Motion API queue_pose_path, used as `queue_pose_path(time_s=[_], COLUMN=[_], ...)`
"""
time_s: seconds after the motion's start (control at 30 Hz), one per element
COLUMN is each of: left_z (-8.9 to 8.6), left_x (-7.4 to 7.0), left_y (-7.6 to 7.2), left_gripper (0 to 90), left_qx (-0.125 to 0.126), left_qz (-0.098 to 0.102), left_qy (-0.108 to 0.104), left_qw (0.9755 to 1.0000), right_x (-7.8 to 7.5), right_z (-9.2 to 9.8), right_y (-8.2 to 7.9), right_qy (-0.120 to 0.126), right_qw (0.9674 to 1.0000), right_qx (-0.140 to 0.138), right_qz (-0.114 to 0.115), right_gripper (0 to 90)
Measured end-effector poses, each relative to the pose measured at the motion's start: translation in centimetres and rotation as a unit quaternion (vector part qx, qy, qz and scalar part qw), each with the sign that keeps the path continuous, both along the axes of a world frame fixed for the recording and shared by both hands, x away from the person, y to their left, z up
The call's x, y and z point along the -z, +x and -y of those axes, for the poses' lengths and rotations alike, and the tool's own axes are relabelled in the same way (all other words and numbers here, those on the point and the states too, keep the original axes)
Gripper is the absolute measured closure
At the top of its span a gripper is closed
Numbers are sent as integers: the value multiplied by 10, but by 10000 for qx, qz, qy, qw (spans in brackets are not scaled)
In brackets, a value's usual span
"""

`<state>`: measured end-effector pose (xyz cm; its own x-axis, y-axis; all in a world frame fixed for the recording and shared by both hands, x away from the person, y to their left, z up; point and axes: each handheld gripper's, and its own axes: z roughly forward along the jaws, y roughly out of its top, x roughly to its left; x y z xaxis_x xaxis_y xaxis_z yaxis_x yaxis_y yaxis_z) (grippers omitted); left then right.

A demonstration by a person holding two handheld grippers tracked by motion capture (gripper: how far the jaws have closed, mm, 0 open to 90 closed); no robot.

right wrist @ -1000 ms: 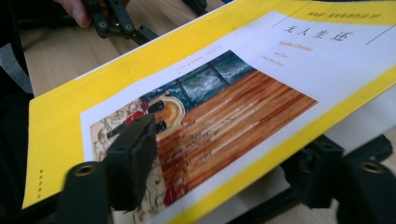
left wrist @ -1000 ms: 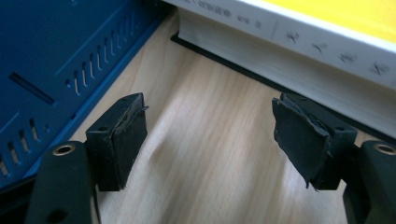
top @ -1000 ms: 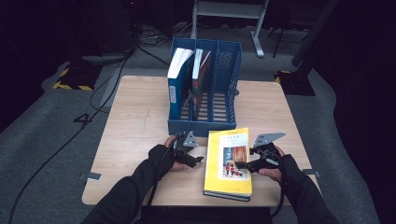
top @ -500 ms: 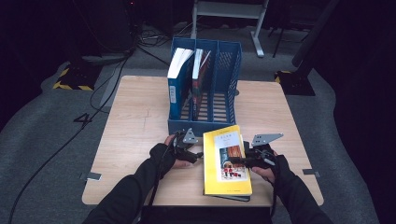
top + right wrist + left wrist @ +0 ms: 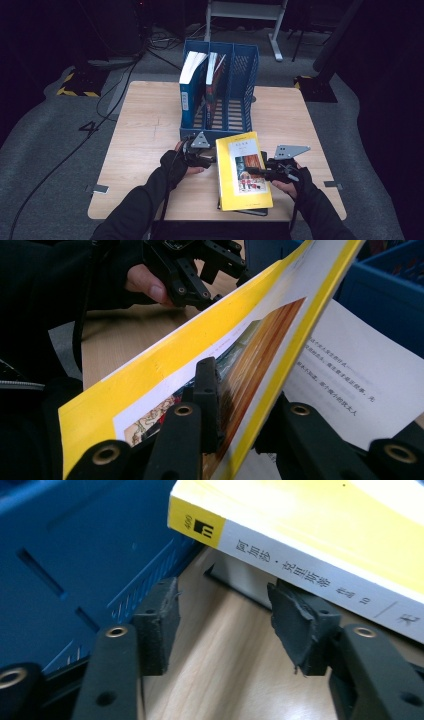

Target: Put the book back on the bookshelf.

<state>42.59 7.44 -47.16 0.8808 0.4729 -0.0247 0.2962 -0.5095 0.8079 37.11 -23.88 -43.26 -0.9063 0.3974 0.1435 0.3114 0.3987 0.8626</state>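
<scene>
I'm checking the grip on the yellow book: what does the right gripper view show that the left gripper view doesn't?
Right gripper view: the right tongs clamp the lifted yellow cover, baring a printed page.

Left gripper view: the left tongs, just closing, hold nothing; the spine bears printed characters beside the blue file rack.

Both: the yellow book and wooden table.

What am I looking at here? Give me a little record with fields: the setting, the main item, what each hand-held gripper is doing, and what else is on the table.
Setting: wooden table, person's gloved hands at its near edge
Main item: yellow book, its front cover lifted, white text page showing beneath
Right hand-held gripper: shut on the cover's edge, jaws just been closing
Left hand-held gripper: open at the book's spine, jaws just been closing, nothing pressed between them
Also on table: blue file rack holding two upright books
</scene>
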Motion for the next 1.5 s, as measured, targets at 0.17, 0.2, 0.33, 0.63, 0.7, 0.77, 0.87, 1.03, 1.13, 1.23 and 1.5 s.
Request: queue_pose_path(time_s=[0.17,0.2,0.33,0.63,0.7,0.77,0.87,1.03,1.13,1.23,1.5], left_z=[-1,-1,0,13,16,19,22,24,26,23,15], left_x=[-13,-17,-29,-52,-54,-55,-59,-63,-67,-71,-92], left_y=[-3,-3,-5,-7,-8,-8,-6,-3,0,2,-6], left_gripper=[565,580,633,805,842,872,897,899,900,900,900], left_qx=[103,137,260,444,505,559,618,651,553,544,675], left_qz=[33,89,136,236,204,151,157,67,-9,-73,206], left_qy=[-282,-287,-528,-760,-797,-864,-886,-946,-1036,-1240,-1356], left_qw=[9995,9995,9982,9958,9953,9946,9940,9934,9931,9908,9883], right_x=[-7,-8,-15,-27,-28,-30,-31,-35,-39,-40,-42], right_z=[4,5,9,20,22,23,22,23,22,20,13], right_y=[-4,-5,-10,-20,-20,-22,-23,-24,-26,-26,-31], right_qy=[161,180,296,471,420,390,224,170,153,195,250], right_qw=[9997,9995,9985,9955,9957,9956,9958,9954,9942,9936,9861], right_qx=[-12,-7,-27,-87,-96,-176,-132,-70,-1,71,495], right_qz=[201,258,467,822,818,838,877,937,1063,1112,1566], right_gripper=[781,780,776,770,758,756,757,762,767,772,875])
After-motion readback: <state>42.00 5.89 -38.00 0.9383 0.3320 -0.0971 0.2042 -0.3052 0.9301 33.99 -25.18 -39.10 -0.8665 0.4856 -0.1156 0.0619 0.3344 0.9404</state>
